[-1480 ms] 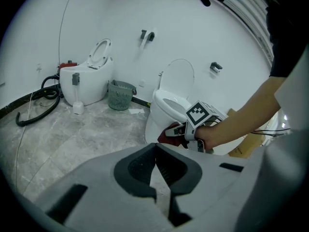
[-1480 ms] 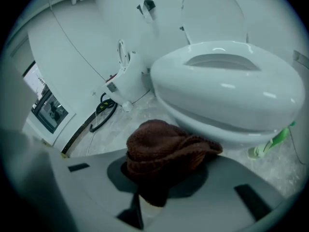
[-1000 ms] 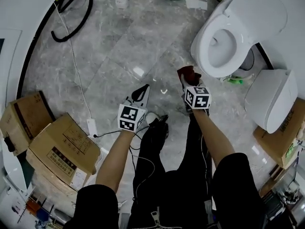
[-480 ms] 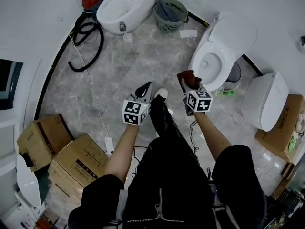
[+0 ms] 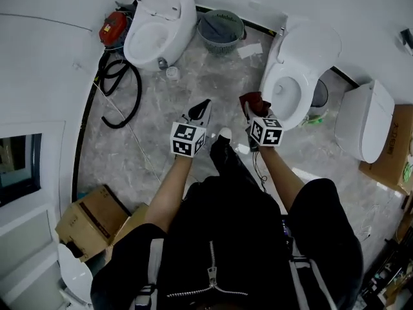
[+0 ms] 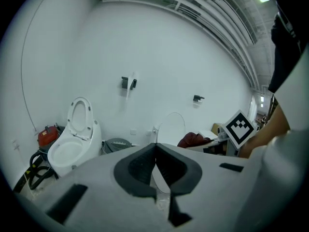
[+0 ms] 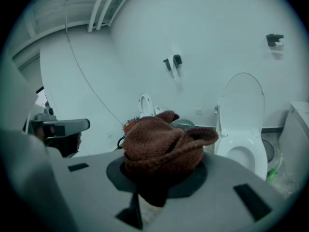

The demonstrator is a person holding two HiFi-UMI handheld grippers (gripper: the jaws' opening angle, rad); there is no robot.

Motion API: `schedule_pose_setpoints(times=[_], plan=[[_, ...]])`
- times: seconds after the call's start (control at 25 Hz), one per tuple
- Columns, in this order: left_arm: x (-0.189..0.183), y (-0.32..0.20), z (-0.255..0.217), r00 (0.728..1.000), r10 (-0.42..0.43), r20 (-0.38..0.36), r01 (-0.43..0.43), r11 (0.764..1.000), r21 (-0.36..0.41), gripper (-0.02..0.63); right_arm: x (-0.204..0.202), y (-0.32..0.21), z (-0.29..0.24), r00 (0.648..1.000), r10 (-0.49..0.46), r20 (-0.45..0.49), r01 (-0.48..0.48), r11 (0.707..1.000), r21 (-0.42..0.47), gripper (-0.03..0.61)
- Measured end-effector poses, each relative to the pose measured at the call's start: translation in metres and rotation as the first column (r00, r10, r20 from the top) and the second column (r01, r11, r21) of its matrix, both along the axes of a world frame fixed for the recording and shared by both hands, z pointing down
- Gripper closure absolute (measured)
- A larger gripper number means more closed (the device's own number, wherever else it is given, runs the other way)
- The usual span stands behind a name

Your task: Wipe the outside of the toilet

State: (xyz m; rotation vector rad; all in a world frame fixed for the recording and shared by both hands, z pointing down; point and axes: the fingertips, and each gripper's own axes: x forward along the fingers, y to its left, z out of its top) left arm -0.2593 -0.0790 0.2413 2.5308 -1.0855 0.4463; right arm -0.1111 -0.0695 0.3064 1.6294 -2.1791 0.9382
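Right gripper view: brown knitted cloth (image 7: 161, 139), soft and light, is pinched bunched in right gripper (image 7: 159, 170). Left gripper (image 6: 155, 151) jaws are pressed together, empty. Toilet (image 5: 313, 44) is near ahead.

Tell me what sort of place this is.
Probably a test room or storeroom for bathroom fixtures, not a home bathroom: an open toilet, a second toilet and cardboard boxes share one tiled floor.
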Motion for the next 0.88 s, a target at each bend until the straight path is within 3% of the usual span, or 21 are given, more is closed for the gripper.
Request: schedule_pose_setpoints(times=[0.28,0.48,0.68,0.88], plan=[[0.037,-0.082,-0.025,0.991,0.136,-0.022,-0.135,0.99,0.041,0.605,0.027,-0.06,-0.028,0.992,0.126,-0.002,-0.126,0.991,0.037,0.492],[0.079,-0.125,-0.017,0.957,0.287,-0.041,-0.285,0.957,0.043,0.604,0.051,-0.093,-0.03,0.969,0.245,-0.004,-0.245,0.968,0.049,0.492],[0.11,-0.171,0.005,0.869,0.494,-0.037,-0.493,0.87,0.033,0.604,0.061,-0.132,-0.013,0.911,0.412,-0.002,-0.412,0.911,0.023,0.492],[0.131,-0.206,0.049,0.732,0.681,0.015,-0.681,0.732,0.024,0.604,0.087,-0.172,0.014,0.802,0.597,0.033,-0.597,0.802,0.004,0.492]])
